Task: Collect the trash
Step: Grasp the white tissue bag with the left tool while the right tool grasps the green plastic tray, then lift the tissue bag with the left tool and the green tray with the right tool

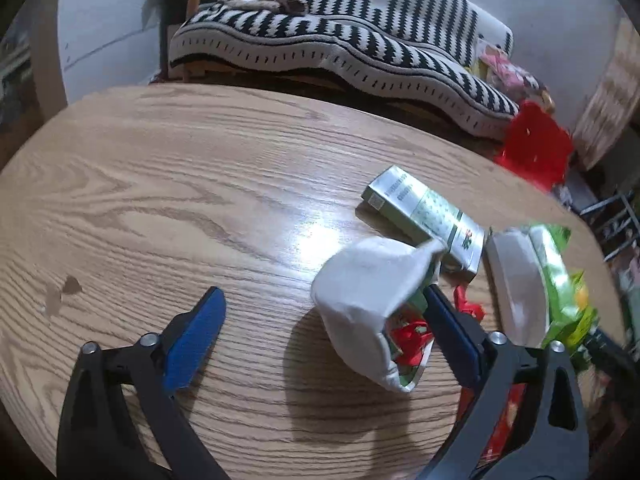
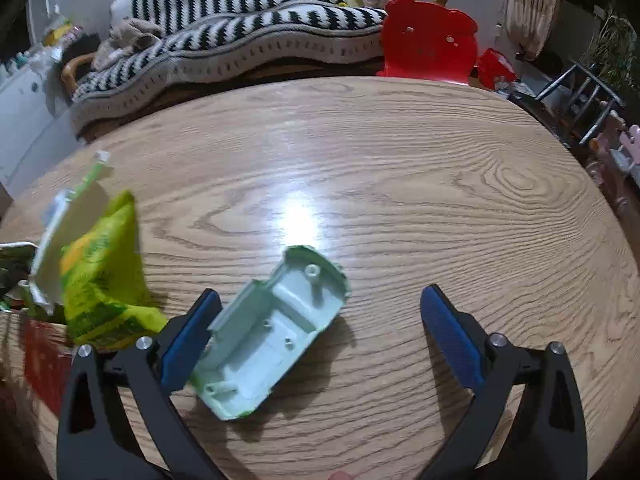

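Both grippers in your hands point down at the oval wooden worktop [image 2: 400,160], the largest surface in view. Your left gripper [image 1: 324,320] is released: its jaws stand wide, with a white crumpled wrapper [image 1: 360,296] between them. The wrapper lies against the right blue pad [image 1: 452,340], well apart from the left pad; no squeeze on it is visible. Red and green print shows inside its open end.

Your right gripper [image 2: 320,320] is likewise released. A pale green plastic shell [image 2: 276,336], hollow side up, lies on the worktop between its fingers. The shell's near left edge sits at the left blue pad [image 2: 188,340]; whether they touch you cannot tell. The right pad stands well apart from it.

Beyond the worktop you see a sofa draped with a black-and-white striped blanket [image 2: 240,28], and a red plastic chair [image 2: 428,44] at the far edge.

Remaining trash, in descending size:
- A yellow-green snack bag [image 2: 104,276], blurred, stands left of the right gripper, with a white-lined packet [image 1: 516,276] just beside it.
- A green and white carton [image 1: 424,216] lies flat beyond the wrapper, its near end touching it.
- Small red scraps [image 1: 468,304] lie just right of the left gripper's right finger.
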`<control>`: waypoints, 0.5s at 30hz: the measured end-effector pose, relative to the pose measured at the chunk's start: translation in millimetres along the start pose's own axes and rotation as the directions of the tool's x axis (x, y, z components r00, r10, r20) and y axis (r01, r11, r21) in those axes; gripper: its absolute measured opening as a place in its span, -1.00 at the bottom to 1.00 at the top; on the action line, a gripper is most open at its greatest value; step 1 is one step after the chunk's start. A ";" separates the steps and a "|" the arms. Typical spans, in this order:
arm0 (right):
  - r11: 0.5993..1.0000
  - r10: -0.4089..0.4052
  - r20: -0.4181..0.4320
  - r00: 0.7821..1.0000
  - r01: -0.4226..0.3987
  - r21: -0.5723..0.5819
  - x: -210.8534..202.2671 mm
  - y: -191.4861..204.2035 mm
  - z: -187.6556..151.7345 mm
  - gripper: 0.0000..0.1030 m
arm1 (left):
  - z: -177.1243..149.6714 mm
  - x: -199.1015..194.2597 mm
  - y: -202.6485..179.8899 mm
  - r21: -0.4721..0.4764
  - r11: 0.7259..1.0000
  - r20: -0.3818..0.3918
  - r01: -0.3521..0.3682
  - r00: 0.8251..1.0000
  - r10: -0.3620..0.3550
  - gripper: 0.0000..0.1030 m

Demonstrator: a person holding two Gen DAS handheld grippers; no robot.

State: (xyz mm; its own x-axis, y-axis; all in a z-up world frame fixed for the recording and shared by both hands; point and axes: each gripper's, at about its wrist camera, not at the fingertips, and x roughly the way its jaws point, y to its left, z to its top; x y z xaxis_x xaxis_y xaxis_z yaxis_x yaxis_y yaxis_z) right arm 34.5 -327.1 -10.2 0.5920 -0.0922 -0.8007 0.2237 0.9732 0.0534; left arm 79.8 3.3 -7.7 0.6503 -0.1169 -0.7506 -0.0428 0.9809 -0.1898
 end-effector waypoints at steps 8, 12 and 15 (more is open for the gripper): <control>0.993 0.112 0.043 0.993 -0.113 0.025 -12.6 -2.3 -2.2 0.10 | 2.2 -10.1 11.9 -0.057 0.997 0.063 0.059 0.996 -0.055 -0.03; 0.998 0.060 0.106 0.993 -0.059 -0.006 -27.5 3.9 -2.2 0.10 | 5.4 -29.9 1.7 0.004 1.000 0.164 -0.026 0.986 0.025 -0.03; 0.998 0.052 0.113 0.992 -0.049 -0.030 -31.0 9.7 -5.1 0.10 | 5.9 -41.0 -8.7 0.060 0.994 0.227 -0.096 0.971 0.081 -0.03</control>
State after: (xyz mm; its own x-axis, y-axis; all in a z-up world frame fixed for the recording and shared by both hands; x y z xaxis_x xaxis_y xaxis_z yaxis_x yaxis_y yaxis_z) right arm 14.4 -313.7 12.1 0.6867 -0.0651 -0.7240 0.1715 0.9824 0.0744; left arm 58.0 0.5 28.4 0.7996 0.0008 -0.6005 -0.0596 0.9952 -0.0781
